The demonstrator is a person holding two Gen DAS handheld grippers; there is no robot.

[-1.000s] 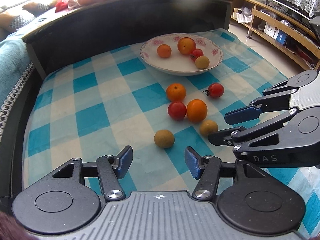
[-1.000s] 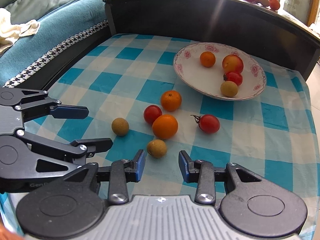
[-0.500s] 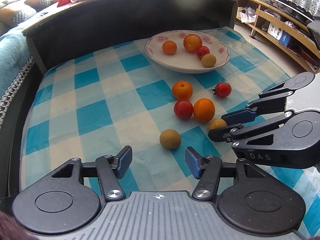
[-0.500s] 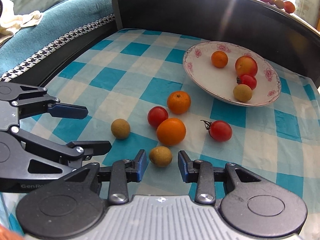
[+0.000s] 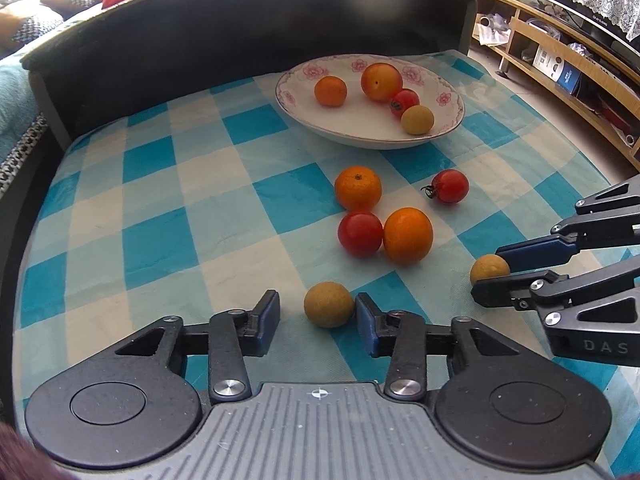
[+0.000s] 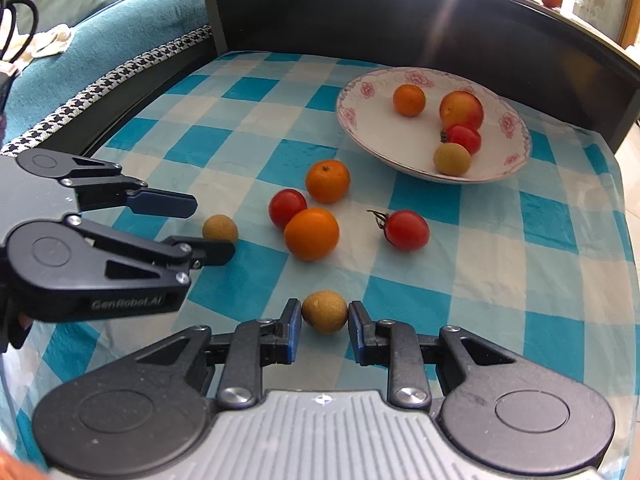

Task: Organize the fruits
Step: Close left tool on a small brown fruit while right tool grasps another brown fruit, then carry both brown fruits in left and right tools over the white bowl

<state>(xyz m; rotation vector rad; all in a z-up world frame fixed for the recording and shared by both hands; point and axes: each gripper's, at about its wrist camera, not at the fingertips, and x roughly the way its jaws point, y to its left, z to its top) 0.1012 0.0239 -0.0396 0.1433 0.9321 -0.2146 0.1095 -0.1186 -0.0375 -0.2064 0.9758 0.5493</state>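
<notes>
Left gripper (image 5: 317, 318): jaws closing, tan longan (image 5: 329, 304) between them, right pad touching, left apparently clear. Right gripper (image 6: 323, 326): clamped on a second longan (image 6: 324, 311). Beyond both: loose oranges, tomatoes, then flowered plate (image 6: 352, 128).

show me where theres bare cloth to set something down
Free: the checked cloth left of the plate, out to the dark wall; also right of the stemmed tomato. Crowded: the loose fruit between plate and both hand-held grippers.
</notes>
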